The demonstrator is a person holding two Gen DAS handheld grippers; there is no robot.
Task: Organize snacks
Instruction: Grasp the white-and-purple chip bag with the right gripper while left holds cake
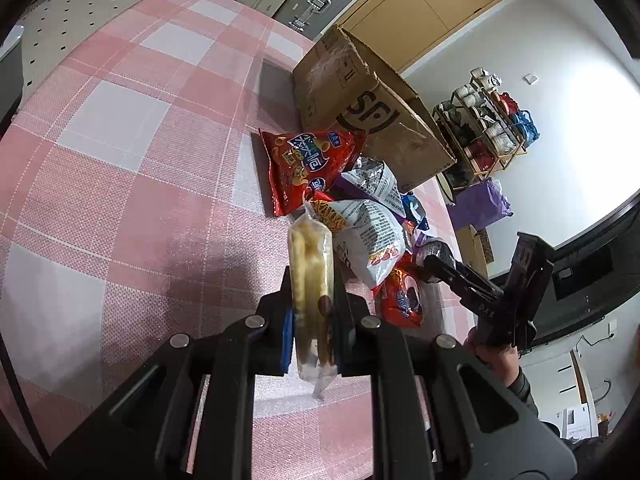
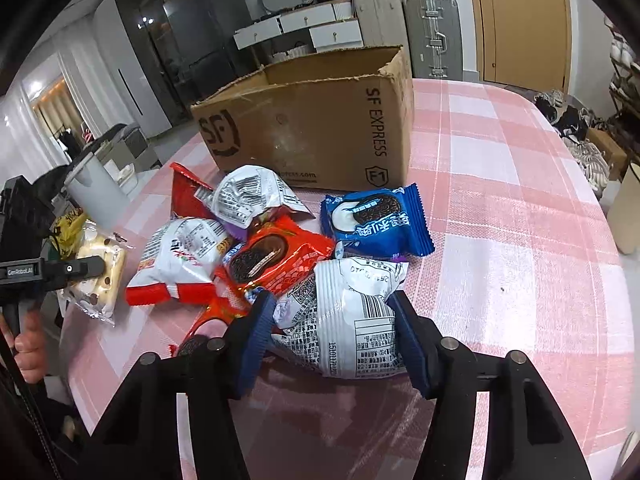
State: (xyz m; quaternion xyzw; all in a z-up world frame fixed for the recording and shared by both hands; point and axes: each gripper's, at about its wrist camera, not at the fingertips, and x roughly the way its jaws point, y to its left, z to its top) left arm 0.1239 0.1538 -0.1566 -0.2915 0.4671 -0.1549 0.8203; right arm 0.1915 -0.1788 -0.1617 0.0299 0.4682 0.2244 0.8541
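Left gripper [image 1: 312, 300]: jaws nearly together, clamped on clear-wrapped biscuit pack [image 1: 310, 276], pack standing upright between pads, lifted off checked tablecloth [image 1: 120, 160].

Right gripper [image 2: 328, 328]: jaws partway apart, blue pads [image 2: 256, 332] pressing both sides of white snack packet [image 2: 348, 320], which lies on cloth.

Just ahead of right gripper: red cookie packet [image 2: 272, 260], blue cookie packet [image 2: 378, 220]. Beyond them cardboard box [image 2: 312, 124], open-topped.

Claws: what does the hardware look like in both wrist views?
Both are matte black linkage frames with silver pivot pins. The right claw has ribbed blue pads; the left claw shows a blue pad too. The left unit carries white lettering on its side. A dark sleeve covers the right wrist.
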